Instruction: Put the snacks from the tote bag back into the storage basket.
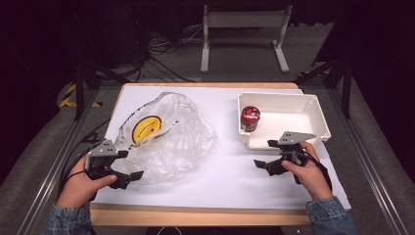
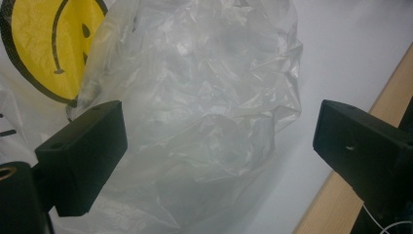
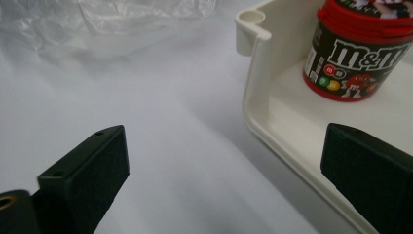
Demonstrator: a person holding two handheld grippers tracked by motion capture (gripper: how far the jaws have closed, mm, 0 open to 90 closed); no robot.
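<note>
While high view blurs jar (image 1: 250,119), right gripper view reads M&M's label.

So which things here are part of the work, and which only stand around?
Part of the work:
bag
candy jar
tray
left gripper, open
right gripper, open

Only around:
table
white stand
cables

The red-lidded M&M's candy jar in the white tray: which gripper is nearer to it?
Right. The right gripper hovers open just off the white plastic tray's front edge, below the red-lidded M&M's candy jar. The left gripper sits open across the table at the clear smiley-face plastic bag.
</note>
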